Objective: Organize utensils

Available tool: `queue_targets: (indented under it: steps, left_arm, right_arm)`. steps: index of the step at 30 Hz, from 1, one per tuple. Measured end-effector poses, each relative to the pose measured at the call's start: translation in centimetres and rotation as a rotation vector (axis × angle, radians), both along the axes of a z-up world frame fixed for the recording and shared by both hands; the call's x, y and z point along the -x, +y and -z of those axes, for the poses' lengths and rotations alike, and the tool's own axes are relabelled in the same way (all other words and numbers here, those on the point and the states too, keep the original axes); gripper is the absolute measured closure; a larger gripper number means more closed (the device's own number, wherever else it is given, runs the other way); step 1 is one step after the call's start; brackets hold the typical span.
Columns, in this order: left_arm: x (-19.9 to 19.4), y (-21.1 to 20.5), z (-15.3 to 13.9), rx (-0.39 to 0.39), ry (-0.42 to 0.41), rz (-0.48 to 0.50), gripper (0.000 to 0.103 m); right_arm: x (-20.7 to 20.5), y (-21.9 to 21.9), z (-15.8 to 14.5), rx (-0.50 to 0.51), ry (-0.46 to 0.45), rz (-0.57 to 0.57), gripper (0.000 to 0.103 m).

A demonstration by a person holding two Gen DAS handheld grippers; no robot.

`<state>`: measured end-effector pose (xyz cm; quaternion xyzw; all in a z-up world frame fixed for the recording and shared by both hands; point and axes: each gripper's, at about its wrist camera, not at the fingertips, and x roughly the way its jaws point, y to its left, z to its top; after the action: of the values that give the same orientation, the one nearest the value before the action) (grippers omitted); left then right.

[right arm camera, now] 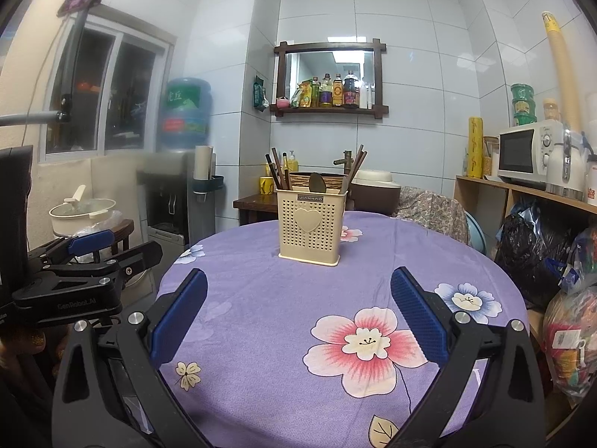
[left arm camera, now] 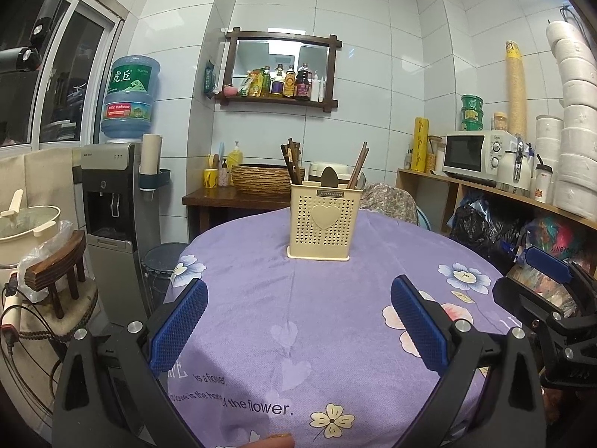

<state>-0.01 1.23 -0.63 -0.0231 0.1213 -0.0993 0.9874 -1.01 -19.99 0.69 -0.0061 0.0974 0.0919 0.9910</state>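
Observation:
A cream perforated utensil holder (left arm camera: 323, 220) with a heart on its front stands upright on the round table with the purple flowered cloth (left arm camera: 261, 298). It holds brown chopsticks (left arm camera: 291, 166) on the left and right and a spoon (left arm camera: 330, 177) in the middle. It also shows in the right wrist view (right arm camera: 311, 226), with chopsticks (right arm camera: 278, 171) and spoon (right arm camera: 317, 183). My left gripper (left arm camera: 298, 321) is open and empty, well short of the holder. My right gripper (right arm camera: 298, 313) is open and empty too, over the cloth (right arm camera: 261, 298). Each gripper shows at the edge of the other's view.
A water dispenser (left arm camera: 112, 201) and a stool with a pot (left arm camera: 52, 261) stand to the left. A wooden side table with a woven basket (left arm camera: 261, 179) is behind the round table. Shelves with a microwave (left arm camera: 475, 155) and bags are on the right.

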Motion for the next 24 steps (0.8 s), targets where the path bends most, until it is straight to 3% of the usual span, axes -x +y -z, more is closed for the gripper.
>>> queue_targets:
  steps: [24]
  left_arm:
    - [-0.08, -0.67, 0.08, -0.022, 0.021, 0.003, 0.005]
  right_arm:
    - [-0.23, 0.45, 0.50, -0.009, 0.020, 0.001, 0.006]
